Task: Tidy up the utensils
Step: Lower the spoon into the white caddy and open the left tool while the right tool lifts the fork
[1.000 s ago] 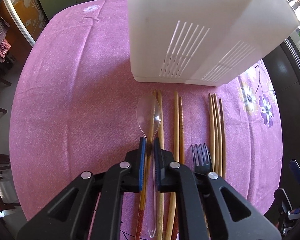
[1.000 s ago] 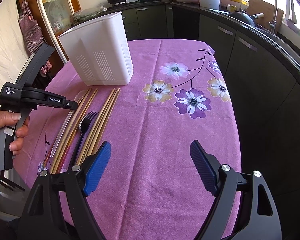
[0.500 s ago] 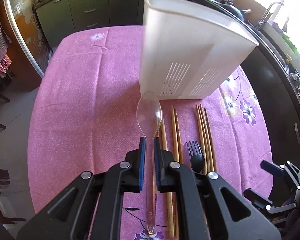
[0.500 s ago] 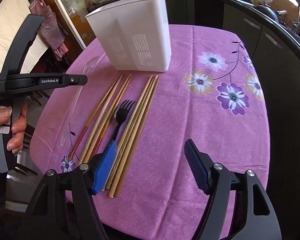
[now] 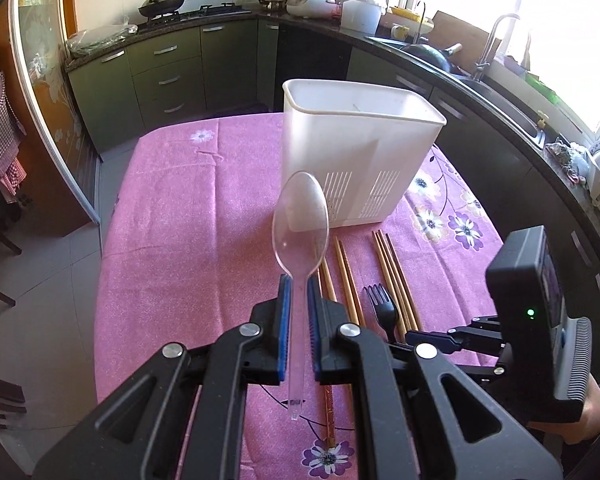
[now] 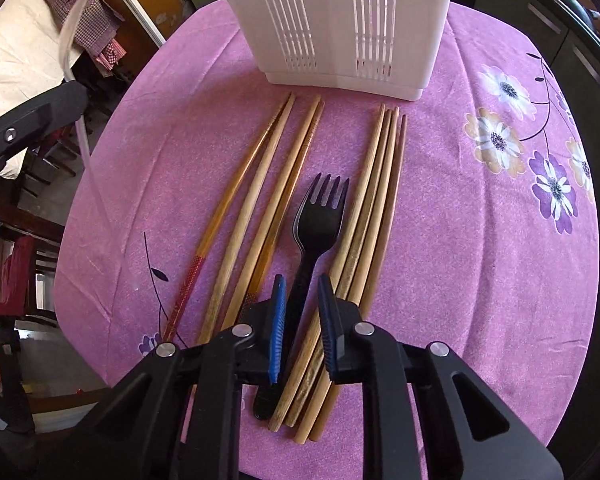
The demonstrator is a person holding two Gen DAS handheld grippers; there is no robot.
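The pink floral tablecloth (image 5: 188, 240) lay bare to the left of the utensils and behind the holder, and its near edge dropped away just below the chopstick ends in the right wrist view. The left gripper (image 5: 296, 292) was held above the table, its blue pads clenched on the neck of the clear plastic spoon (image 5: 300, 220), whose bowl pointed toward the white utensil holder (image 5: 356, 152). The holder stood upright at the middle of the table, slotted vents low on its front wall; the part of its inside that showed held nothing, though its floor was out of sight. On the cloth in front of it lay two loose pairs of wooden chopsticks (image 6: 260, 184) on the left, a tighter bundle of chopsticks (image 6: 376, 200) on the right, and the black plastic fork (image 6: 320, 220) between them, tines toward the holder. The right gripper (image 6: 302, 316) sat low over the fork's handle, its jaws narrowed to either side of it with a gap on each side, not yet gripping. The fork's handle end and the chopsticks' butts ran under the gripper body, and the holder's rim was cut off at the top of that view.
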